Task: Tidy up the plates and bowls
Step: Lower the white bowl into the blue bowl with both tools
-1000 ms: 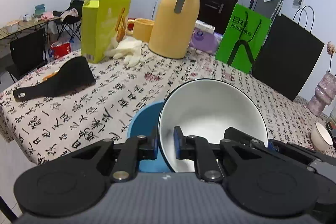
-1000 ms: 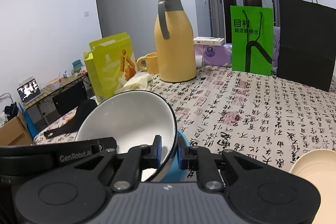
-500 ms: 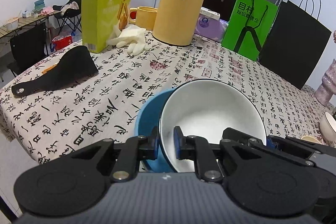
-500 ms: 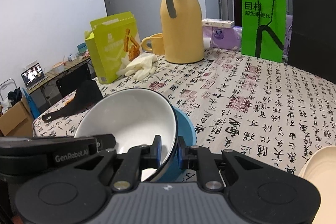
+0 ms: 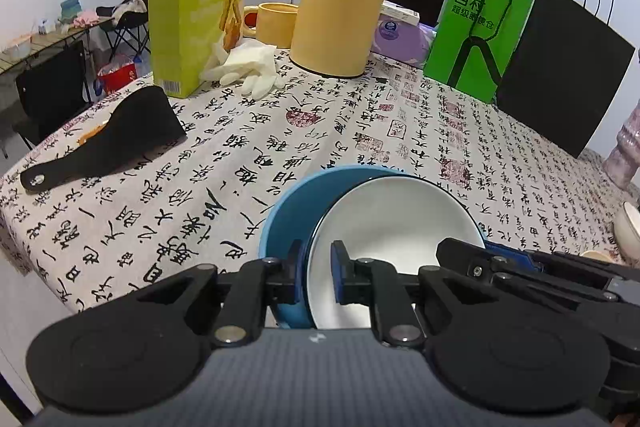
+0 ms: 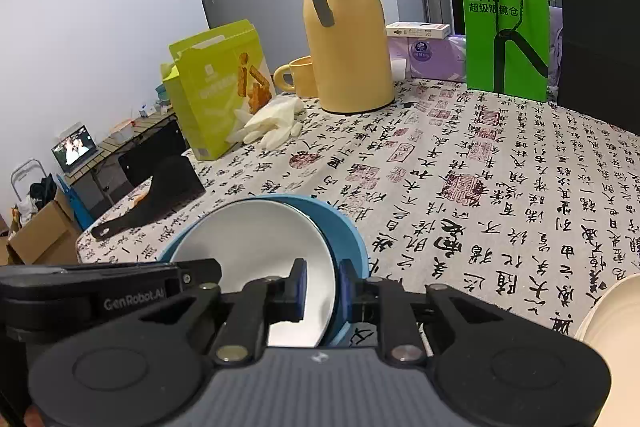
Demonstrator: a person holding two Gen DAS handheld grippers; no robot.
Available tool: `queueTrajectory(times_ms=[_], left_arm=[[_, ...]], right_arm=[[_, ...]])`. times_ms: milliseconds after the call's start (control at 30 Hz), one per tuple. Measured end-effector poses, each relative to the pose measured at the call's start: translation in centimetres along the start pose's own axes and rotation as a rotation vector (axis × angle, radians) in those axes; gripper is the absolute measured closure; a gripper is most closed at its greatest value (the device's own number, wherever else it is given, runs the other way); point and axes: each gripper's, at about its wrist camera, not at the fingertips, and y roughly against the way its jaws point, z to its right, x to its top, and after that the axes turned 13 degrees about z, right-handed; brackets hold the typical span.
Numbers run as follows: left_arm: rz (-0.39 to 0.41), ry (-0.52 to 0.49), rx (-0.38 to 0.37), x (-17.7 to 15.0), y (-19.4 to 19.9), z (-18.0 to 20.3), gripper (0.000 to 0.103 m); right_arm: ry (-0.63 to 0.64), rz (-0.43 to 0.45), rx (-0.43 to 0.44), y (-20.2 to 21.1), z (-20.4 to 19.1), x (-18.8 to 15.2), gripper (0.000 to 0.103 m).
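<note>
The left gripper (image 5: 316, 277) has its fingers pinching the near rim of the white bowl (image 5: 394, 227); the right gripper (image 6: 323, 289) pinches the opposite rim. That smooth, glossy bowl sits tilted inside a blue bowl (image 5: 288, 211), whose base is hidden. Beyond the fingers lies the cloth-covered surface (image 6: 460, 163); a cream plate (image 6: 608, 311) is cut off at right.

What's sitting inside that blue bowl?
A white bowl rests tilted inside the blue bowl, its rim pinched by the left gripper and right gripper. The blue bowl's bottom is covered.
</note>
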Motion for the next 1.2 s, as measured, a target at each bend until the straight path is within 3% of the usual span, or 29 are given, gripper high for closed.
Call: queueTrajectory(times_ms=[233,433,800,1200], left_arm=[[-0.027,0.034,0.005,0.4,-0.3,-0.3,0.089],[-0.055,0.12,0.005,0.7,-0.5,-1.1,0.089],[-0.094,0.163,0.011,1.2,-0.7,-1.4,0.089],[-0.086,0.223,-0.004,1.2,-0.4,-1.9,0.084]], right_arm=[[-0.044,-0.007,0.007,-0.1,0.6,0.3,0.09],[-0.126,-0.025,0.026,-0.2,1.6,0.5,0.09],[-0.239,-0.07,0.055,-0.8,2.9,1.1,0.088],[-0.198,-0.032,0.062,0.0,2.3,1.4,0.083]])
